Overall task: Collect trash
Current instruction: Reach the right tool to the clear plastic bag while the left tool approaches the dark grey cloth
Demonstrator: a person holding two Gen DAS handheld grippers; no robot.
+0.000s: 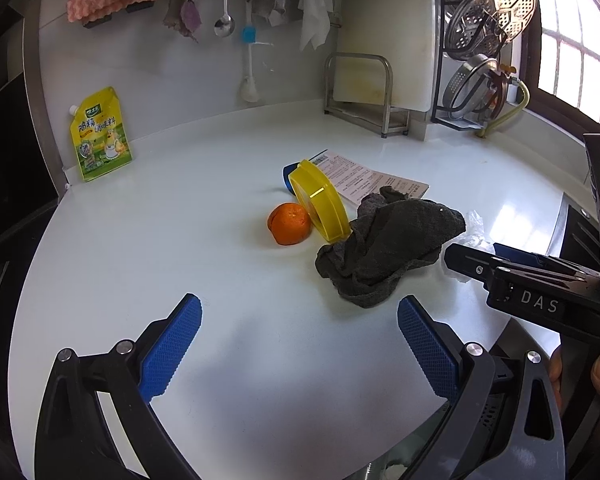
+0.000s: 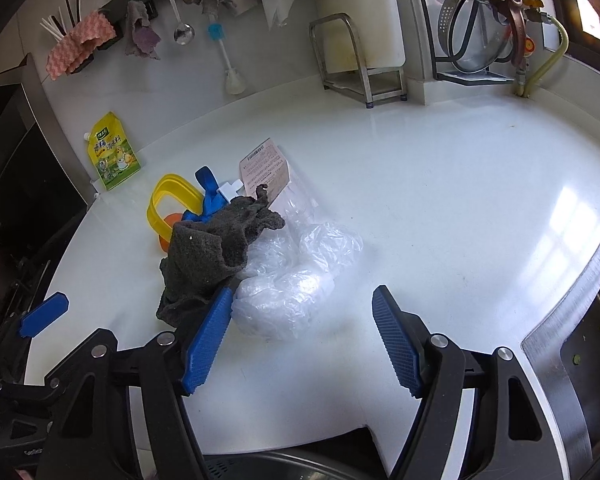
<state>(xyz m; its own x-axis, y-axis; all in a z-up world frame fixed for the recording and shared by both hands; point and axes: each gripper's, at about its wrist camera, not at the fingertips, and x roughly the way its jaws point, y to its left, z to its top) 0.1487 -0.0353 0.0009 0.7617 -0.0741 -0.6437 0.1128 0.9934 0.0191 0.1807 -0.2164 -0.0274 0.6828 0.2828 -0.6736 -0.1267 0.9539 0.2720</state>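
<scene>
Both grippers hang above the white surface (image 2: pixel 440 200) with fingers spread wide and nothing between them. Nearest the right gripper (image 2: pixel 302 336) lies the crumpled clear plastic (image 2: pixel 296 280), just ahead and slightly left of centre, its bulk running away toward the paper (image 2: pixel 265 168); the left finger of that gripper sits at the plastic's near edge, beside the grey rag (image 2: pixel 212 252). The rag overlaps the plastic's left side. The left gripper (image 1: pixel 300 344) is farther back, facing the rag (image 1: pixel 384 248), with the orange (image 1: pixel 289 224) and yellow lid (image 1: pixel 320 200) beyond. Judged from this, the right gripper is the nearer to the plastic and needs only a short push forward-left. At the back wall stands a yellow pouch (image 1: pixel 100 136).
</scene>
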